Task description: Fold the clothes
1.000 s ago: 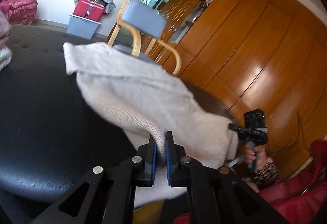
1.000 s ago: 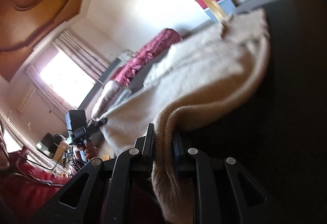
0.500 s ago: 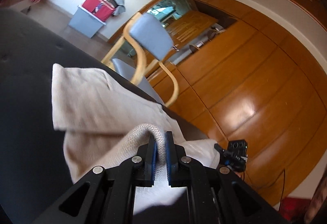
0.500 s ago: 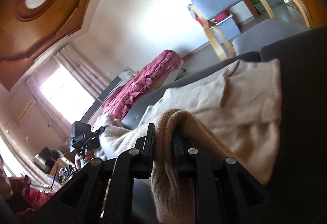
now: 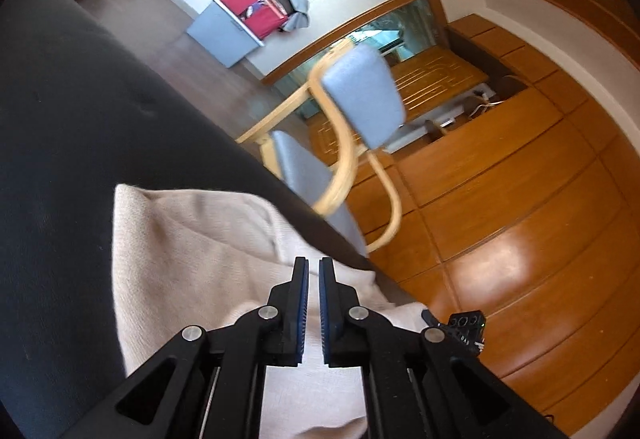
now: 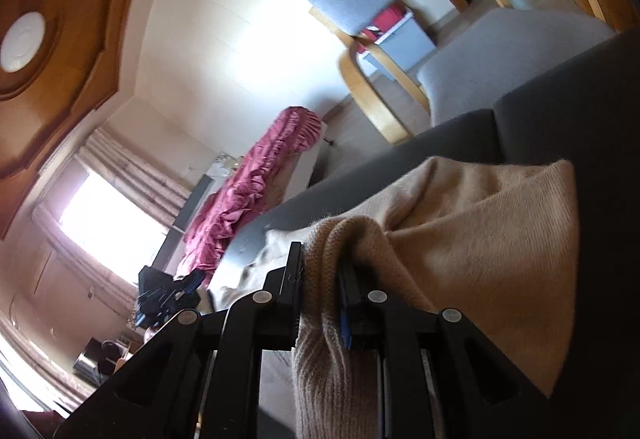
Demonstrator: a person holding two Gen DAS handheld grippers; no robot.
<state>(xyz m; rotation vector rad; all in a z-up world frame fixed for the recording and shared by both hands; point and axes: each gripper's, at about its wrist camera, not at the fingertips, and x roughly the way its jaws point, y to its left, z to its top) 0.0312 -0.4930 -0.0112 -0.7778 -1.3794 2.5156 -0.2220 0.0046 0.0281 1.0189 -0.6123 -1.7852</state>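
sweater (image 5: 180, 259) — a beige knit — lies on the dark couch (image 5: 72, 127), spread from the lower centre toward 10 o'clock in the left wrist view, its far corner flat on the cushion. left gripper (image 5: 311, 267) hangs just over it with its blue-padded jaws nearly together and nothing between them; it is closed on air. right gripper (image 6: 320, 259) is clamped on a thick ribbed fold of the sweater (image 6: 480, 251), which bulges up between the jaws and hangs down toward 6 o'clock. from that grip the cloth runs out toward 3 o'clock across the couch (image 6: 560, 111). a blue-cushioned wooden chair (image 5: 360, 99) stands beyond the couch edge at 1 o'clock — past it, wooden cabinets (image 5: 520, 199).
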